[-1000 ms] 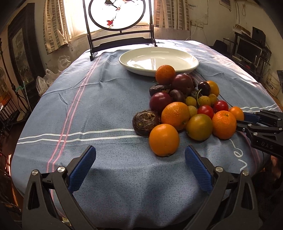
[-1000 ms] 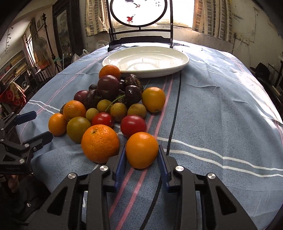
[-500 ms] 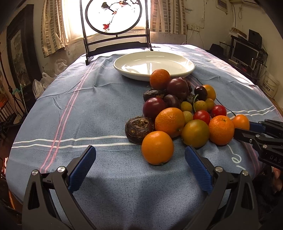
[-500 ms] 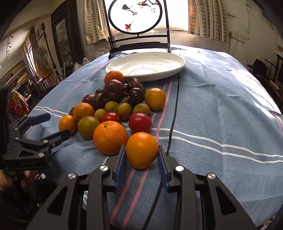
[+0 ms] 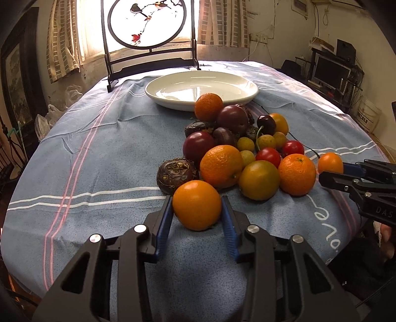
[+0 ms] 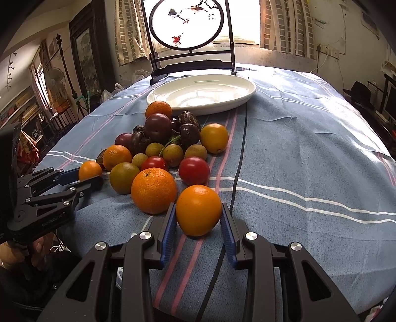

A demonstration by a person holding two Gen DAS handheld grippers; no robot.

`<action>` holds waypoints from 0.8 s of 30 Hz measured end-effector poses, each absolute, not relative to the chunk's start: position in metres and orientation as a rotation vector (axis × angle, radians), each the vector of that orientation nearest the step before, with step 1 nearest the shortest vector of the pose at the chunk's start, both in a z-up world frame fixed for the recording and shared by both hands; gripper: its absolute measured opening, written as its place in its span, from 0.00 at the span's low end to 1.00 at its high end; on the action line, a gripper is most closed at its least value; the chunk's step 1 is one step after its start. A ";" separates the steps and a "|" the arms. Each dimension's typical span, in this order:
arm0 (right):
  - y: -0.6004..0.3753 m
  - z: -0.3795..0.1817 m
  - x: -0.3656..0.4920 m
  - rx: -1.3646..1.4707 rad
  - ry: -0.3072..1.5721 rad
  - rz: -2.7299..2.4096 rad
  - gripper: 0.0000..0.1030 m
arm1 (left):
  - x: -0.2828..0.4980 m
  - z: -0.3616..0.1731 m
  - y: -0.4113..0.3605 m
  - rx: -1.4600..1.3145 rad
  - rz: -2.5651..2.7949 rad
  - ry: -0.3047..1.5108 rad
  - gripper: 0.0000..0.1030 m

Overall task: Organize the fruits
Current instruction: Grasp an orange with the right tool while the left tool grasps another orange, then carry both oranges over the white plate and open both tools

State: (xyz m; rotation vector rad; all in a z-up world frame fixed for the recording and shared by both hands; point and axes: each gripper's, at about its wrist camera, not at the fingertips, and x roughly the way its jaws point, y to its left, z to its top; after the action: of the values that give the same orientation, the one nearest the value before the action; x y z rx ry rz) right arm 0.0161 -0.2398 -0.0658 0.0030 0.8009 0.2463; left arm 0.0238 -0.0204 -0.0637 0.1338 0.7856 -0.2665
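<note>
- The left gripper point(image 5: 197, 210) lies low over the blue striped tablecloth point(image 5: 99, 153), its blue pads pressed on either side of a smooth orange point(image 5: 196, 205) at the near edge of the fruit pile.
- The right gripper point(image 6: 198, 215) is held in the same low, forward-pointing pose, its pads pinching a second smooth orange point(image 6: 198, 210) at the opposite near corner of the pile.
- Whether either held fruit rests on the cloth or is raised off it cannot be told.
- The remaining fruit sits in a heap between the grippers and the white plate point(image 5: 237, 95): a textured orange point(image 5: 221, 166), a greenish-yellow fruit point(image 5: 259, 180), red tomatoes point(image 5: 268, 156), dark plums point(image 5: 232, 119) and a brown rough-skinned fruit point(image 5: 177, 175).
- The plate holds no fruit; a small orange point(image 5: 208, 107) lies just before its rim.
- The left wrist view alone shows the right gripper from the side at the frame's right edge, with its orange half hidden behind the fingers.
- The right wrist view alone shows the left gripper at the left edge, a bare hand point(image 6: 37, 250) below it, and a black cable point(image 6: 241, 153) running along the cloth beside the pile.
- The brown rough-skinned fruit is almost wholly hidden in the right wrist view.
- A round framed screen point(image 5: 148, 22) stands behind the plate, its top cut off by the frame.
</note>
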 end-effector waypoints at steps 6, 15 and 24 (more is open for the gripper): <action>-0.242 -0.064 0.016 0.026 0.791 0.260 0.34 | 0.018 -0.058 -0.011 0.103 -0.272 0.778 0.36; -0.241 -0.066 0.018 0.030 0.804 0.258 0.34 | 0.034 -0.070 0.001 0.043 -0.245 0.828 0.50; -0.242 -0.066 0.017 0.038 0.801 0.254 0.34 | 0.026 -0.060 0.006 0.003 -0.283 0.784 0.36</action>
State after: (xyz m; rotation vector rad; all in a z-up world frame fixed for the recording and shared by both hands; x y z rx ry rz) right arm 0.0173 -0.2421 -0.0659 0.0384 0.8011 0.2536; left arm 0.0263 0.0055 -0.0596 0.0028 0.7838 -0.2826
